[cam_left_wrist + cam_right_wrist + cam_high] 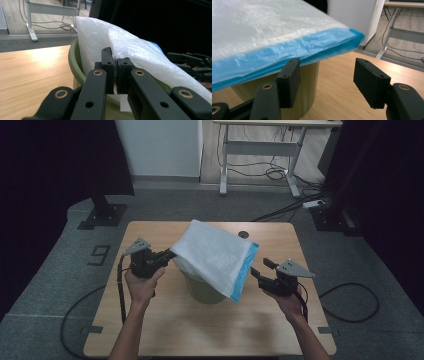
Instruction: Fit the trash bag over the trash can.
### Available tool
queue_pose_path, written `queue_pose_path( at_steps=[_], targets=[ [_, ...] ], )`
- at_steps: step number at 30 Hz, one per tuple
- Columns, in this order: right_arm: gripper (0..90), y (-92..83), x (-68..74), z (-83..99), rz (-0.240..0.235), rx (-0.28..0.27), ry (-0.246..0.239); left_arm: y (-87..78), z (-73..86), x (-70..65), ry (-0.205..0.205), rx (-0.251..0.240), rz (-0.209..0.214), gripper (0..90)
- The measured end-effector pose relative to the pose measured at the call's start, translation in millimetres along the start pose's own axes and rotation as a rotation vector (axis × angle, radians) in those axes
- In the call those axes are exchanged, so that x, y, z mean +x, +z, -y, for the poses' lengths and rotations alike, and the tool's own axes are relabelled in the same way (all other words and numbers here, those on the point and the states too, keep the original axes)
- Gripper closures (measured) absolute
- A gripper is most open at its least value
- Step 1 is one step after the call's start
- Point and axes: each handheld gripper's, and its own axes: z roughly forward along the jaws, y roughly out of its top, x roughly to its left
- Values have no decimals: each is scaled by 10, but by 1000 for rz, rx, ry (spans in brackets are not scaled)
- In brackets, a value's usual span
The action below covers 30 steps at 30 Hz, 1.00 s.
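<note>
Work in hand: lining the green bin [205,287] with the white plastic bag [214,255]; the bag lies draped flat over the bin's mouth, not yet opened into it

Left tool [167,256]: pressed together, pinching the bag's near edge right over the bin's rim; in the left gripper view the bag [130,50] bulges away just beyond the pinched tips and the bin [75,65] curves below them

Right tool [260,270]: spread, holding nothing; it sits just beside the bag's blue edge [245,272], not touching as far as I can tell

Right gripper view: the blue edge [287,55] passes just above the left-hand pad, the bin [308,87] stands close behind it, and bare worktop [342,82] shows between the pads

Bag's place: resting on top of the bin, tilted, its blue end hanging off towards the right tool, its far corner raised

Step, as I judge it: one side of the bag secured, the other side about to be taken

Next move calls for: bringing the right tool slightly up and in so the blue edge slides between the pads, closing on one layer only, then pulling apart from the left tool to open the mouth

Risk: catching both layers would keep the bag sealed
</note>
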Motion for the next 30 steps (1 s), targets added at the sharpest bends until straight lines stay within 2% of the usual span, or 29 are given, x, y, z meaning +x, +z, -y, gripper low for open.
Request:
queue_pose_path(
  at_steps=[6, 10, 14, 22, 26, 30],
  targets=[
    [379, 96, -95, 61, 15, 7, 53, 21, 7, 23, -3, 1, 21, 863],
    [387, 95, -75, 77, 38, 9, 13, 51, 11, 22, -2, 7, 27, 863],
    [387, 88, -17, 141, 41, 21, -25, 103, 10, -1, -5, 15, 35, 863],
    [378, 192, 79, 258, 42, 60, -45, 183, -38, -75, 9, 35, 51, 857],
    [369, 211, 105, 237, 61, 37, -36, 170, -42, -81, 21, 47, 64, 850],
    [367, 114, 110, 165, 96, -23, -45, 104, -32, -78, 42, 69, 87, 830]
  ],
)
